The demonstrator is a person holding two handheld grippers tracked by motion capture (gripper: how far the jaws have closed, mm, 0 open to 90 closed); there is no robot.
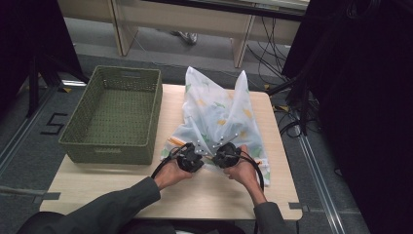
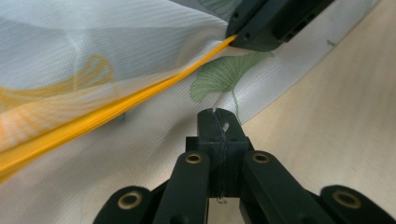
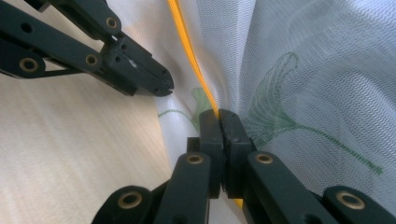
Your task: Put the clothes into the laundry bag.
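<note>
While both my grippers pinch the cloth at its near edge, left gripper beside right gripper, I keep the jaws clamped. I judge an even pull spreads it flat right of the basket.

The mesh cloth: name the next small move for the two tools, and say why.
Probably lift both tools together and carry the mesh cloth left toward the green basket. The left tool and right tool are both shut on the cloth's near edge, close together, the right one on its orange band. The basket stands empty beside the cloth, whose far part already stands raised.
</note>
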